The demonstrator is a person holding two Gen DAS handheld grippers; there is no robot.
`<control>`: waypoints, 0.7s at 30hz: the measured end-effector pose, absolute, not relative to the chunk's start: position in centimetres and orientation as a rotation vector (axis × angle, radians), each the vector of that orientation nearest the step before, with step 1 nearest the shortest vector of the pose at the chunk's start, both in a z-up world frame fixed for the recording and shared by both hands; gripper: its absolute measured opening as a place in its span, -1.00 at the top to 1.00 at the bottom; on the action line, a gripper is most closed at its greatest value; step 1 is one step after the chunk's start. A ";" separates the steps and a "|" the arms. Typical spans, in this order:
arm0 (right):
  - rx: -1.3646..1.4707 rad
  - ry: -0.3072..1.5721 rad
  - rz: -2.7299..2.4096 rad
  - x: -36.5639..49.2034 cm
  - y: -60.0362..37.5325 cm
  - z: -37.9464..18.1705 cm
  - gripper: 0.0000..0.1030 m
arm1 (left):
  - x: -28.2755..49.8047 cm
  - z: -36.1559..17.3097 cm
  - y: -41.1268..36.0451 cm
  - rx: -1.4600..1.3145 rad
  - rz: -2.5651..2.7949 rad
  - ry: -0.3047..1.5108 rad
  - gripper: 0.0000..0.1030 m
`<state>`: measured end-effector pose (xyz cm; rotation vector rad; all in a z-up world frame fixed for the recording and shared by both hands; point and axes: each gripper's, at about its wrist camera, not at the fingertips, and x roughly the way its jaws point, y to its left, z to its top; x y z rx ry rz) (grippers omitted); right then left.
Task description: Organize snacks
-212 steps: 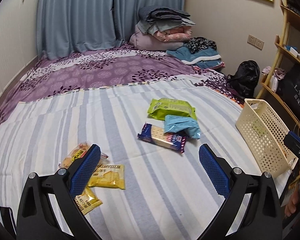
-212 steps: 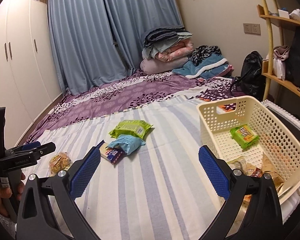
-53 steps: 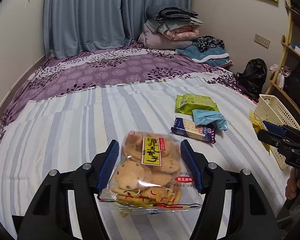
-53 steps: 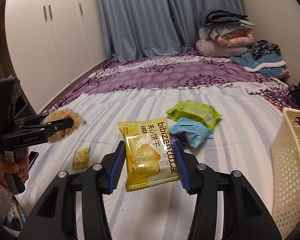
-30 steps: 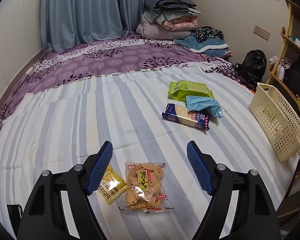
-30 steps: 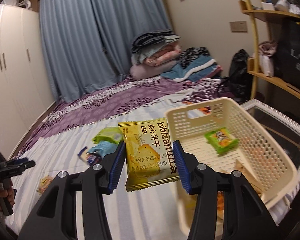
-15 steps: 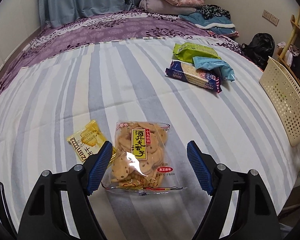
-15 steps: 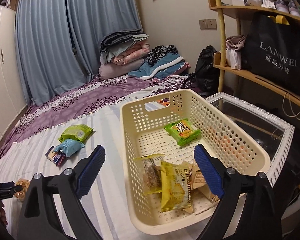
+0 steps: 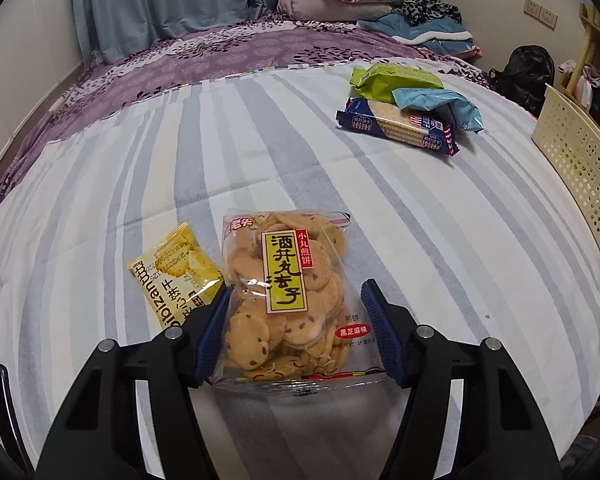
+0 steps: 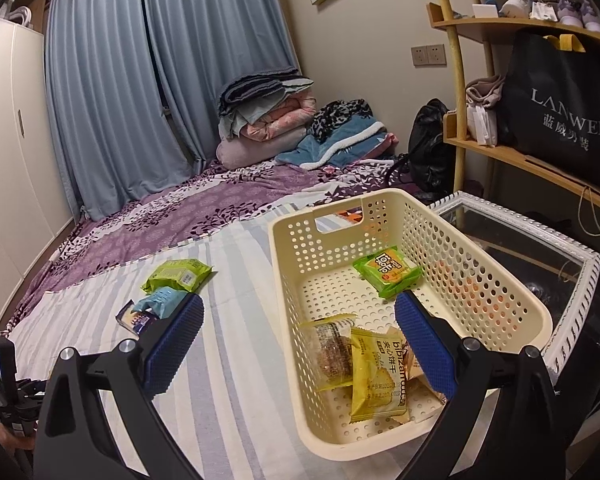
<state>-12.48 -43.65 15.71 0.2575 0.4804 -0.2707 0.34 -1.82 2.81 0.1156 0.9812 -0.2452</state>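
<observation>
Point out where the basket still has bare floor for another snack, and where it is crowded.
Free: the middle of the basket floor, between the green packet at the far end and the pile at the near end, plus the far left corner under the handle slot. Crowded: the near end, where the yellow biscuit packet lies on other packets.

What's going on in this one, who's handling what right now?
A person with a handheld gripper in each hand is sorting snack packs from a striped bed cover into a cream basket. The left gripper has just been closing around a clear bag of sesame crackers lying on the cover; a firm pinch can't be confirmed. The right gripper hangs open and empty over the basket, where a yellow bibizan biscuit pack lies among other snacks.
</observation>
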 end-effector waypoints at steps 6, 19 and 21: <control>0.266 0.451 -0.261 -13.0 -43.5 16.3 -0.86 | -0.3 4.9 -2.3 0.105 -0.276 0.941 -0.24; 0.299 0.411 -0.274 -14.8 -44.9 16.6 -0.86 | -1.3 10.8 -8.0 0.113 -0.426 0.832 -0.24; 0.322 0.404 -0.278 -15.3 -45.5 16.5 -0.86 | -1.2 11.5 -9.2 0.122 -0.448 0.818 -0.24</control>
